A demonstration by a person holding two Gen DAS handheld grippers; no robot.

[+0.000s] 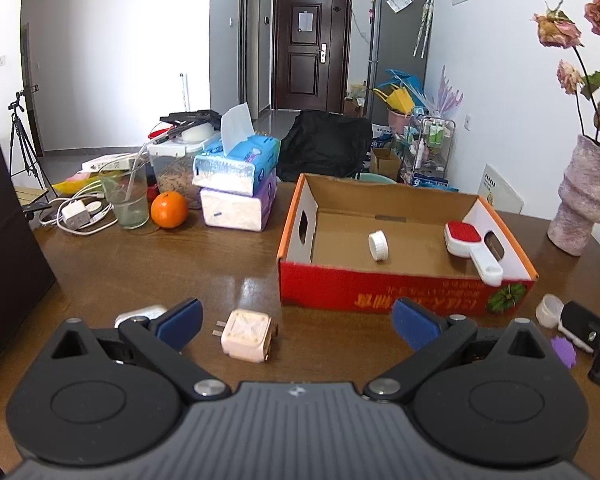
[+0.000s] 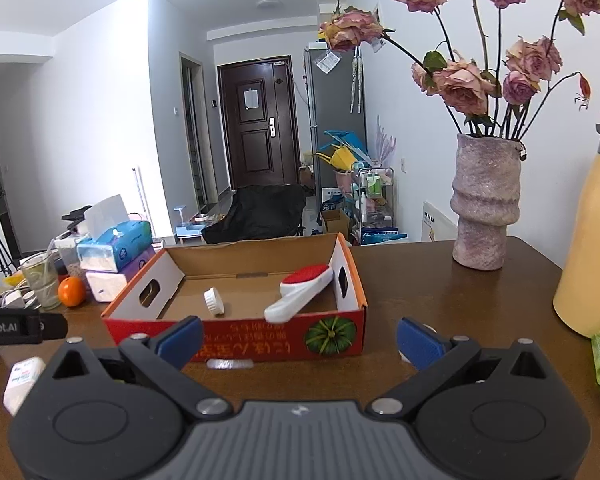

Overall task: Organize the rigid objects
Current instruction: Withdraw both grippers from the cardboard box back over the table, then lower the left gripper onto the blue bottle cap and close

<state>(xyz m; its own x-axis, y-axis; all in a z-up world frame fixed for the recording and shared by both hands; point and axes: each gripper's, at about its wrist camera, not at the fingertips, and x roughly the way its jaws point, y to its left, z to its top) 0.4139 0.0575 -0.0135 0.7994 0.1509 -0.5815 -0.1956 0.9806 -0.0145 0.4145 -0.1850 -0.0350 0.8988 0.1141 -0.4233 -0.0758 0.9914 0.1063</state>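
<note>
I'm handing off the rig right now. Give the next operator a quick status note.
Left gripper: open, empty, low over the table, pink plug adapter between its fingers.
Right gripper: open, empty, facing the cardboard box.
Done: white cap and red-and-white brush lie in the box.
Left: adapter, white scoop, purple piece and white case are outside on the table.

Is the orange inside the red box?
No, the orange sits on the table beside the tissue packs, left of the red box.
</note>
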